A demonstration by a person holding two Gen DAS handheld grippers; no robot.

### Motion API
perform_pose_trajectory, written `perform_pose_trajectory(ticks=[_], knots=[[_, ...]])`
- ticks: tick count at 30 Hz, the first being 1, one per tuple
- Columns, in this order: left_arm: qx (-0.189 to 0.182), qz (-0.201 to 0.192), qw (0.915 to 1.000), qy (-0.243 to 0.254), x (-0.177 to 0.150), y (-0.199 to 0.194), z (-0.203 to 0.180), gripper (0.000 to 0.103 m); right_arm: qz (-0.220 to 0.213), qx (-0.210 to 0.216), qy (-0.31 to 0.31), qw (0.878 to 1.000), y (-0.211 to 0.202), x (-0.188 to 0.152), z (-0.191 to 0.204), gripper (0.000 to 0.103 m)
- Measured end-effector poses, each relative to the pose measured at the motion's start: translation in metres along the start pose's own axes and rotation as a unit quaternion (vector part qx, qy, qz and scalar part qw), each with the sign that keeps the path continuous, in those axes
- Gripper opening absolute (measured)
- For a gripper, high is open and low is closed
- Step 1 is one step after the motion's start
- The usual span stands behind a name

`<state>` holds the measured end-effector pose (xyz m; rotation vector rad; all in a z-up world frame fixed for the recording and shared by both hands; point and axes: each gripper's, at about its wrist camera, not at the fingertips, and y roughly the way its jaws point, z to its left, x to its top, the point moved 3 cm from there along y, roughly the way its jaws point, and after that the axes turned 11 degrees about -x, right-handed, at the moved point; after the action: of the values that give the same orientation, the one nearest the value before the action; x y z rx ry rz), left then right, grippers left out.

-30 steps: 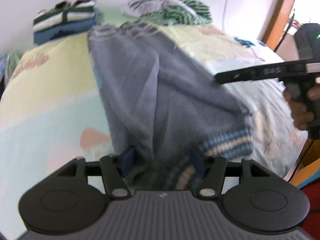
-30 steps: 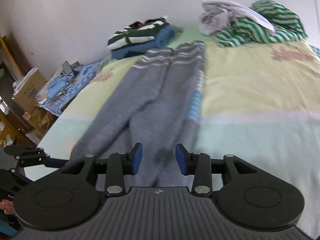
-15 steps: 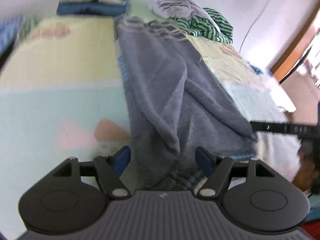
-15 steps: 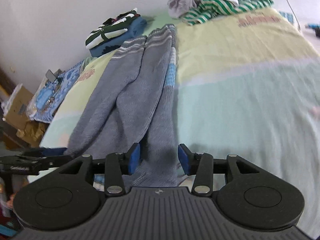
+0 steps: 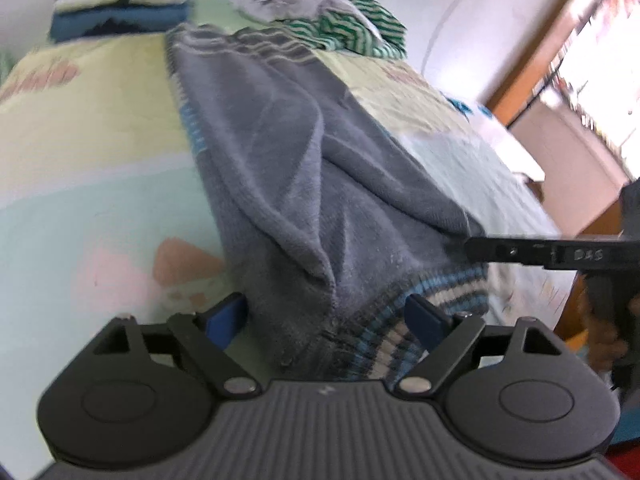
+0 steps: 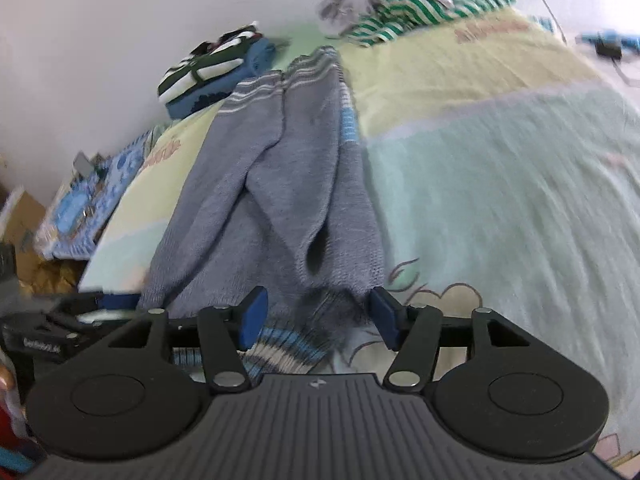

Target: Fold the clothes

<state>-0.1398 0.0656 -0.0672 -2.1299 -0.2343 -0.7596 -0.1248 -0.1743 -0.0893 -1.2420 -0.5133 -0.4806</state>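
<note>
Bed (image 6: 500, 184) w/ a pastel yellow/mint printed sheet fills both views, white wall behind. At the far end we see a folded stack of clothes (image 5: 120, 0) (striped top on blue) & a loose pile of green-striped and grey laundry (image 6: 404, 4).

Grey knit sweater (image 5: 320, 184) lies lengthwise down the middle of the bed, sleeves laid along the body, its blue/cream striped hem (image 5: 400, 328) at the near edge, bunched up.

We hold the left gripper (image 5: 326, 318) low at that hem: blue pads wide apart, striped rib & a raised fold of grey knit sitting between them, not pinched. Right gripper (image 6: 319, 316) is at the hem's other corner, pads also spread, dark rumpled knit between them; its black body shows at the right of the left view w/ a hand (image 5: 604, 336) on the handle. Both views are motion-blurred.

Off the bed's left side: blue patterned cloth (image 6: 84, 196) w/ small items, cardboard boxes (image 6: 24, 216).
</note>
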Motion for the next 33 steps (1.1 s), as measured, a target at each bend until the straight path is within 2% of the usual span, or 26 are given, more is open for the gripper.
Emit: perform_pose_trajectory(ticks=[2, 6, 9, 11, 12, 14, 15, 16, 19, 21, 30, 31, 33], knots=[[0.003, 0.001, 0.9999, 0.011, -0.002, 0.0, -0.001, 0.086, 0.003, -0.008, -0.015, 1.0, -0.007, -0.006, 0.003, 0.06], [0.01, 0.002, 0.9994, 0.033, -0.005, 0.0, -0.002, 0.087, 0.013, 0.008, 0.003, 1.0, -0.002, -0.015, 0.01, 0.058], [0.031, -0.005, 0.9972, 0.067, -0.005, 0.006, -0.01, 0.074, -0.001, 0.0, 0.003, 1.0, 0.006, -0.017, 0.023, 0.056], [0.034, -0.005, 0.9963, 0.079, -0.005, 0.007, -0.012, 0.073, -0.011, -0.02, -0.014, 1.0, 0.011, -0.016, 0.03, 0.038], [0.035, -0.006, 0.9959, 0.084, -0.005, 0.008, -0.013, 0.069, -0.012, -0.025, -0.02, 0.999, 0.013, -0.014, 0.031, 0.034], [0.039, -0.012, 0.9958, 0.081, -0.005, 0.006, -0.012, 0.053, -0.007, -0.019, -0.013, 1.0, 0.016, -0.011, 0.028, 0.027], [0.042, -0.016, 0.9958, 0.079, -0.004, 0.006, -0.011, 0.033, 0.003, -0.009, 0.002, 1.0, 0.017, -0.008, 0.024, 0.023], [0.039, -0.018, 0.9964, 0.072, -0.003, 0.004, -0.01, 0.023, 0.013, 0.001, 0.017, 1.0, 0.017, -0.007, 0.021, 0.02], [0.028, -0.021, 0.9981, 0.05, 0.0, -0.003, -0.006, 0.01, 0.036, 0.028, 0.052, 0.998, 0.013, -0.004, 0.018, 0.017], [0.028, -0.025, 0.9982, 0.048, 0.002, -0.01, -0.007, 0.007, 0.041, 0.046, 0.057, 0.996, 0.005, -0.002, 0.02, 0.016], [-0.005, -0.036, 0.9983, 0.046, 0.009, -0.053, -0.016, 0.004, 0.062, 0.116, 0.094, 0.987, -0.031, 0.006, 0.019, 0.011], [0.0, -0.03, 0.9985, 0.045, 0.006, -0.049, -0.014, 0.004, 0.067, 0.115, 0.097, 0.986, -0.029, 0.004, 0.018, 0.011], [0.007, -0.015, 0.9992, 0.036, 0.003, -0.037, -0.007, 0.004, 0.073, 0.088, 0.086, 0.99, -0.019, 0.0, 0.015, 0.012]])
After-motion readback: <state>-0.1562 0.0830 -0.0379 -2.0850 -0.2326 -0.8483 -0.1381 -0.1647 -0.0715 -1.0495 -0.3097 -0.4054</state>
